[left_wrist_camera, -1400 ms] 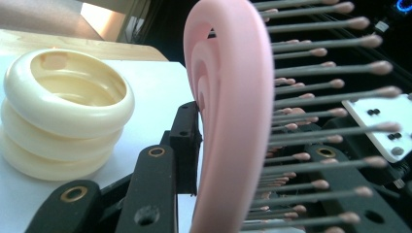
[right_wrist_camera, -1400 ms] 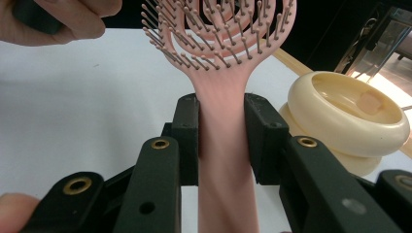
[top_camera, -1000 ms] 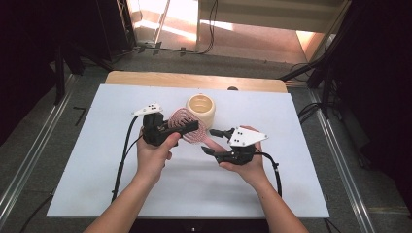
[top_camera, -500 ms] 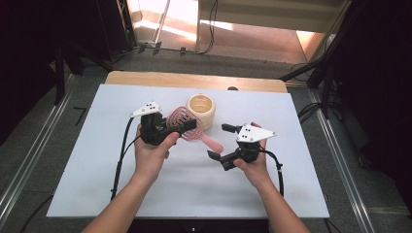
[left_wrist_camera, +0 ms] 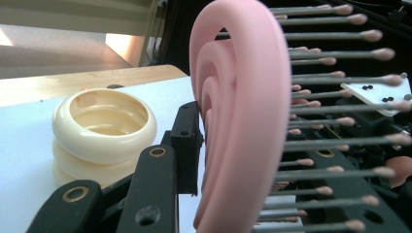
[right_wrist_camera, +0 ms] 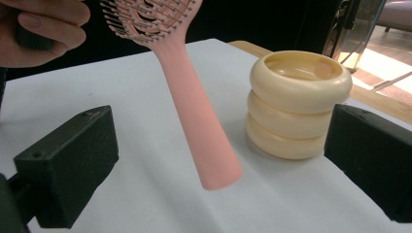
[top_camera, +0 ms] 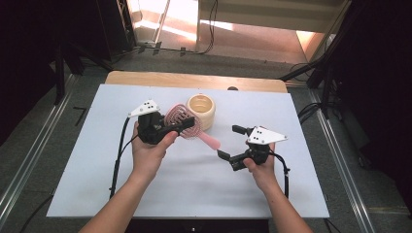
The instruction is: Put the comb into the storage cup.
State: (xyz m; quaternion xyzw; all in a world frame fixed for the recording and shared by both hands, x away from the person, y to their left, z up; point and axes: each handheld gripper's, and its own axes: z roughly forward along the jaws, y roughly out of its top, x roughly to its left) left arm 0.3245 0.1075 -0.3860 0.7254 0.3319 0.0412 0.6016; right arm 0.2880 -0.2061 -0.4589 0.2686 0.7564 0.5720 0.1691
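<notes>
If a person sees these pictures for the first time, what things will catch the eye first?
First comes the pink hairbrush, held above the middle of the white table by its head, with its handle free and pointing toward the right claw. The left claw is shut on the brush head, while the right claw's jaws have just been opening and hold nothing. Just behind the brush stands a cream ribbed cup.

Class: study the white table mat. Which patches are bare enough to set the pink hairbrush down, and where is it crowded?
Bare patches of the white mat: the left strip beyond the left gripper, the near middle between the forearms, and the far right corner past the cream holder. Crowded: the centre, where the hairbrush, the holder and the right gripper cluster.
</notes>
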